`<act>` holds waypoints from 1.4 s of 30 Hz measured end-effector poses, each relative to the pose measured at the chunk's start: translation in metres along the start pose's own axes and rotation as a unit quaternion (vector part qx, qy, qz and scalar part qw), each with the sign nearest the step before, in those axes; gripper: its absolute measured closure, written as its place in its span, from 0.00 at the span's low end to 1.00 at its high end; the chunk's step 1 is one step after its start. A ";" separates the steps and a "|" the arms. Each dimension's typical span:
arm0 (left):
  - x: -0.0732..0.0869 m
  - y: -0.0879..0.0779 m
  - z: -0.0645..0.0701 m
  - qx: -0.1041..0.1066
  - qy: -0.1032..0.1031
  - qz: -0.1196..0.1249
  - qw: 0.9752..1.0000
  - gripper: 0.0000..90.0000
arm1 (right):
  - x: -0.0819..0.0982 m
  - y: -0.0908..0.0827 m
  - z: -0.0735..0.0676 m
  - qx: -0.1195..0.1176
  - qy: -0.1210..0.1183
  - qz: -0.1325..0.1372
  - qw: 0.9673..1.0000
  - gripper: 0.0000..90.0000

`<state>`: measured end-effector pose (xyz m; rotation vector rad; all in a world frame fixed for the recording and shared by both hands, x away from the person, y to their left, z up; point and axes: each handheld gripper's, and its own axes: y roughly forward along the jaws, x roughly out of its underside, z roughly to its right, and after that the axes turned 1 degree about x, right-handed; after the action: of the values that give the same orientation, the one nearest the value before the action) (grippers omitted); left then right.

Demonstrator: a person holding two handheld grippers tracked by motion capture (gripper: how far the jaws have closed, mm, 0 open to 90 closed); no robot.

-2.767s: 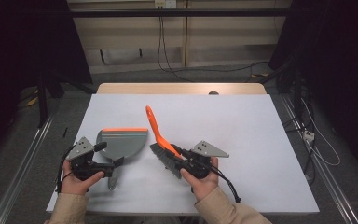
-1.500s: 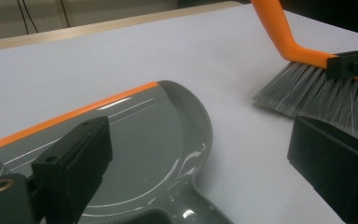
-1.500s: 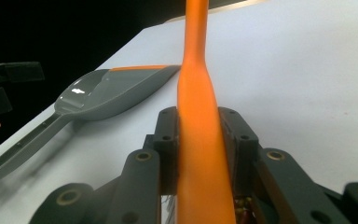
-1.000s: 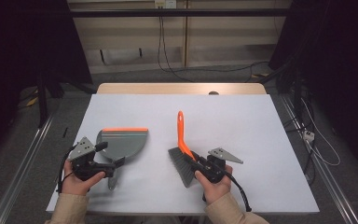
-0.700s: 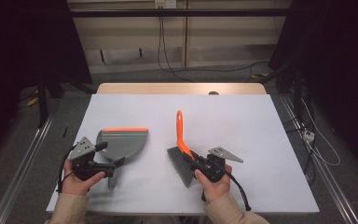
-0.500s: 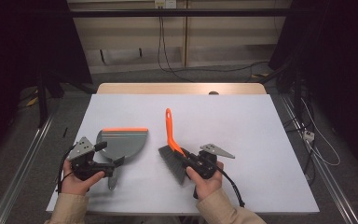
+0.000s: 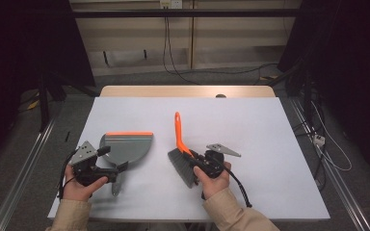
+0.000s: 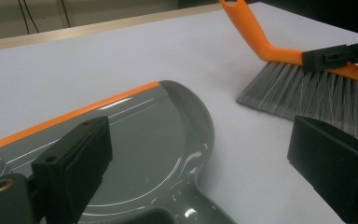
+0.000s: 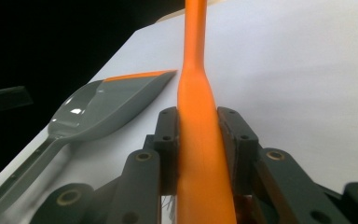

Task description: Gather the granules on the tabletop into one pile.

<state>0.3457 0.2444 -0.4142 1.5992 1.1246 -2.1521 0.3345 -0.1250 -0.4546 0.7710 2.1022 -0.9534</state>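
Two tools on the white table [image 7: 270,125]: the brush [image 7: 182,154] sits right of centre, orange handle pointing away toward the far edge, bristles low and nearest the person. Right gripper [image 9: 196,135] clamps that handle. Left gripper [image 8: 205,158], jaws apart, straddles the grey dustpan [image 7: 125,147]. No lettering readable.

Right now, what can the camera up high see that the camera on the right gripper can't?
High view alone: both hands, the left gripper at the dustpan's handle, the brush's grey bristles resting on the table, the whole white table, and the floor and cables beyond it.

Right gripper view alone: a close look at the right gripper, its two black jaws pressed on either side of the brush's orange handle.

Both: the grey dustpan with its orange lip, the brush's orange handle, and the white table top.
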 end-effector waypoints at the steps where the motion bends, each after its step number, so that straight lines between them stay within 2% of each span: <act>1: 0.000 0.000 0.000 0.000 0.003 -0.001 1.000 0.07 | -0.001 -0.001 0.002 0.001 0.001 -0.001 1.000 0.79; 5: 0.000 0.001 0.000 0.000 0.001 -0.002 1.000 0.07 | -0.001 -0.005 0.005 0.004 0.004 0.003 1.000 0.79; 8: 0.000 0.001 0.000 0.000 0.002 -0.002 1.000 0.07 | -0.002 -0.005 0.007 -0.006 0.009 0.003 1.000 0.79; 10: 0.000 0.002 0.000 0.001 0.001 -0.003 1.000 0.07 | -0.004 -0.005 0.007 -0.021 0.015 0.003 1.000 0.79; 12: 0.000 0.002 0.000 0.001 0.001 -0.003 1.000 0.07 | -0.009 -0.007 0.005 -0.040 0.011 0.006 0.999 0.79; 13: 0.000 0.002 0.000 0.002 0.001 -0.003 1.000 0.07 | -0.013 -0.008 0.003 -0.041 0.002 0.012 0.999 0.79; 14: 0.000 0.001 0.000 0.001 0.001 -0.002 1.000 0.07 | -0.018 -0.008 0.002 -0.056 -0.010 0.016 0.998 0.79; 15: 0.001 0.001 0.000 0.001 0.000 -0.002 1.000 0.07 | -0.023 -0.009 0.002 -0.075 -0.025 0.025 0.997 0.79; 17: 0.001 0.001 -0.001 0.000 -0.001 -0.002 1.000 0.07 | -0.035 -0.009 0.002 -0.085 -0.065 0.028 0.994 0.79; 18: 0.001 0.001 -0.001 0.000 0.001 -0.003 1.000 0.07 | -0.040 -0.008 0.004 -0.100 -0.084 0.032 0.991 0.79; 20: 0.001 0.000 -0.001 -0.001 -0.001 -0.002 1.000 0.07 | -0.048 -0.007 0.007 -0.102 -0.134 0.033 0.985 0.79; 22: 0.001 0.000 -0.002 -0.001 0.000 -0.001 1.000 0.07 | -0.055 -0.003 0.013 -0.118 -0.185 0.031 0.975 0.79; 23: 0.001 0.000 -0.002 -0.001 0.001 0.000 1.000 0.07 | -0.058 -0.001 0.016 -0.114 -0.211 0.026 0.971 0.79; 25: 0.001 0.000 -0.003 -0.002 -0.003 -0.001 1.000 0.07 | -0.062 0.005 0.024 -0.135 -0.264 0.012 0.955 0.79; 26: 0.002 0.000 -0.003 -0.003 -0.002 -0.003 1.000 0.07 | -0.063 0.008 0.028 -0.139 -0.296 0.008 0.945 0.79; 28: 0.002 -0.001 -0.004 -0.003 -0.003 -0.003 1.000 0.07 | -0.064 0.014 0.036 -0.149 -0.326 -0.002 0.934 0.79; 31: 0.002 -0.001 -0.004 -0.004 -0.005 -0.003 1.000 0.07 | -0.062 0.023 0.045 -0.167 -0.358 -0.014 0.919 0.79; 33: 0.002 0.000 -0.005 -0.004 -0.006 -0.004 1.000 0.07 | -0.060 0.026 0.046 -0.179 -0.366 -0.025 0.913 0.79; 34: 0.003 0.000 -0.005 -0.005 -0.004 -0.005 1.000 0.07 | -0.058 0.027 0.044 -0.186 -0.376 -0.031 0.907 0.79; 36: 0.003 0.000 -0.005 -0.006 -0.005 -0.005 1.000 0.07 | -0.054 0.027 0.041 -0.206 -0.384 -0.041 0.899 0.79; 38: 0.003 0.000 -0.005 -0.006 -0.004 -0.005 1.000 0.07 | -0.052 0.024 0.036 -0.211 -0.406 -0.047 0.888 0.79; 42: 0.003 -0.002 -0.004 -0.004 -0.006 -0.005 1.000 0.07 | -0.047 0.015 0.034 -0.225 -0.415 -0.054 0.880 0.79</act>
<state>0.3463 0.2492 -0.4167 1.5777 1.1374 -2.1579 0.3846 -0.1544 -0.4400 -0.0292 1.4950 -0.6328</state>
